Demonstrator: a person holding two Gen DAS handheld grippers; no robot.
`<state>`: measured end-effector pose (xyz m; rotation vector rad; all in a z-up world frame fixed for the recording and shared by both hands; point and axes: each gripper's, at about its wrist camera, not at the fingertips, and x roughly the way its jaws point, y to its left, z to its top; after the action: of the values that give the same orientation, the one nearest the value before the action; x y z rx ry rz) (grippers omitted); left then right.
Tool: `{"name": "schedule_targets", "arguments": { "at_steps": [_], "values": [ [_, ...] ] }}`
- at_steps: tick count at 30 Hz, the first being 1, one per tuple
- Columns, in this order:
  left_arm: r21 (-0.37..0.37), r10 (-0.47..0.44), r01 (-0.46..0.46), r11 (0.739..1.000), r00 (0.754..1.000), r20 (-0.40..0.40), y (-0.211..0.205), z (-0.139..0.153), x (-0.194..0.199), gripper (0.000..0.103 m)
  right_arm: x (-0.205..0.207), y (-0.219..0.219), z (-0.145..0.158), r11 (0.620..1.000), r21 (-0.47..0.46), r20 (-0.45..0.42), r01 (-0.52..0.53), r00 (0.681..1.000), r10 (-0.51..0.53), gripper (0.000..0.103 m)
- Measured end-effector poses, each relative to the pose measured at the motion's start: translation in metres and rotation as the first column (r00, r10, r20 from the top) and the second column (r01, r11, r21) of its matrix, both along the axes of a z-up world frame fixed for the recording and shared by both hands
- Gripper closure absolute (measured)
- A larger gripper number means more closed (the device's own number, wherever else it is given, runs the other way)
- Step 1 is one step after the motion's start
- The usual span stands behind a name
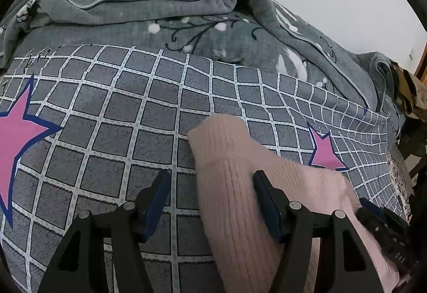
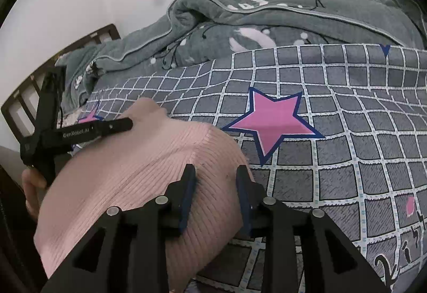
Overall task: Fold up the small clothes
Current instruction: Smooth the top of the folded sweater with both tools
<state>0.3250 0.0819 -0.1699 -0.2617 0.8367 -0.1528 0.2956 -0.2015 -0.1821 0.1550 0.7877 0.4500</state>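
Note:
A pink ribbed knit garment (image 1: 234, 181) lies on the grey checked bedsheet (image 1: 112, 111). In the left wrist view my left gripper (image 1: 210, 181) is open, its jaws wide apart over the garment's left edge, with the right finger (image 1: 264, 191) resting on the knit. In the right wrist view the garment (image 2: 138, 170) fills the lower left. My right gripper (image 2: 216, 175) is open with both fingers over the garment's right corner. The left gripper also shows in the right wrist view (image 2: 117, 125), lying across the garment's far side.
A rumpled grey blanket (image 1: 165, 15) with white flower print is piled along the back of the bed. Pink stars (image 2: 272, 122) are printed on the sheet. A dark wooden bed frame (image 2: 24, 101) stands at the left. Brown fabric (image 1: 411, 90) lies at the right edge.

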Motion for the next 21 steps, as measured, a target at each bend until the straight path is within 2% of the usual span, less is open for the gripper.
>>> {"name": "schedule_targets", "arguments": {
  "at_steps": [9,15,21],
  "values": [
    [-0.041,0.023,-0.023,0.999,1.0,0.017,0.0064,-0.0024,0.0011,0.038,-0.0037,-0.0058,0.0021,0.999,0.037,0.015,0.006,1.0,-0.006,0.068],
    [0.003,0.051,-0.051,0.999,0.998,0.042,0.004,-0.0019,0.0,0.035,-0.0059,-0.0087,0.0042,0.999,0.053,0.029,0.005,1.0,-0.006,0.068],
    [-0.013,0.062,-0.061,0.998,0.997,0.038,0.0066,-0.0027,0.0,0.035,-0.0075,-0.0107,0.0052,0.998,0.063,0.034,0.012,0.999,-0.014,0.068]
  ]
}}
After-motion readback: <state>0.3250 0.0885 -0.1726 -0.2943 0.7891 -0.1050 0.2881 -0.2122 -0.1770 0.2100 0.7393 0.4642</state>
